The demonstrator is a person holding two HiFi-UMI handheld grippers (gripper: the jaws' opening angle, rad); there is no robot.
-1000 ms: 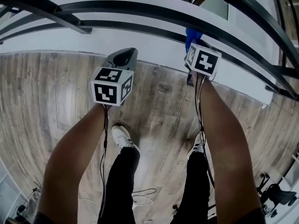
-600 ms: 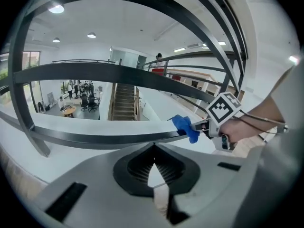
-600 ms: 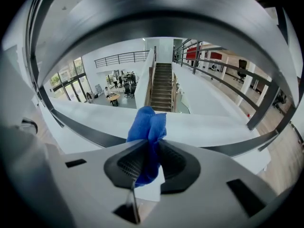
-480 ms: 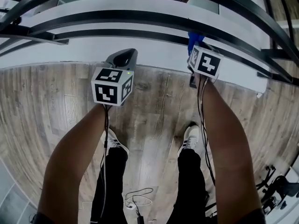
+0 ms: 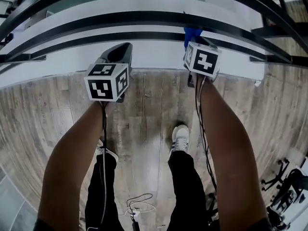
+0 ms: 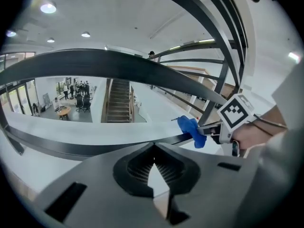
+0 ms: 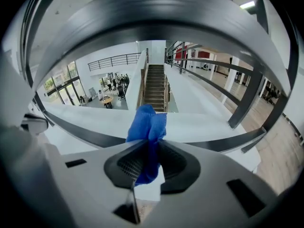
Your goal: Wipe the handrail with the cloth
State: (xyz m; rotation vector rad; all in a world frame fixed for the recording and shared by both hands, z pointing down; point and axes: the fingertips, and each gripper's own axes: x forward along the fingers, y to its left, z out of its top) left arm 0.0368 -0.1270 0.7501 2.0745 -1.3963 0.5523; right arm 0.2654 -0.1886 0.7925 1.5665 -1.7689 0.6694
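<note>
A blue cloth (image 7: 148, 136) is pinched in my right gripper (image 7: 148, 167), its bunched end sticking out ahead of the jaws. In the head view the blue cloth (image 5: 192, 34) shows just beyond the right gripper (image 5: 194, 49), right by a black rail bar (image 5: 144, 35). The left gripper view shows the cloth (image 6: 192, 130) against that dark bar (image 6: 95, 148). My left gripper (image 6: 153, 167) is shut with nothing in it; in the head view the left gripper (image 5: 120, 52) sits left of the right one, short of the black handrail (image 5: 96, 20).
Several black rail bars (image 7: 142, 23) curve across, with a white ledge (image 5: 144, 57) behind them. Below is a wood-plank floor (image 5: 144, 129) with the person's legs and white shoes (image 5: 180, 137). A cable (image 5: 137, 208) lies on the floor. Beyond the rail, a staircase (image 7: 154, 87) drops to a lower hall.
The person has stepped along the rail; both feet shifted and the view slid sideways. Both grippers hold the same pose, the right one keeping the cloth at the rail.
</note>
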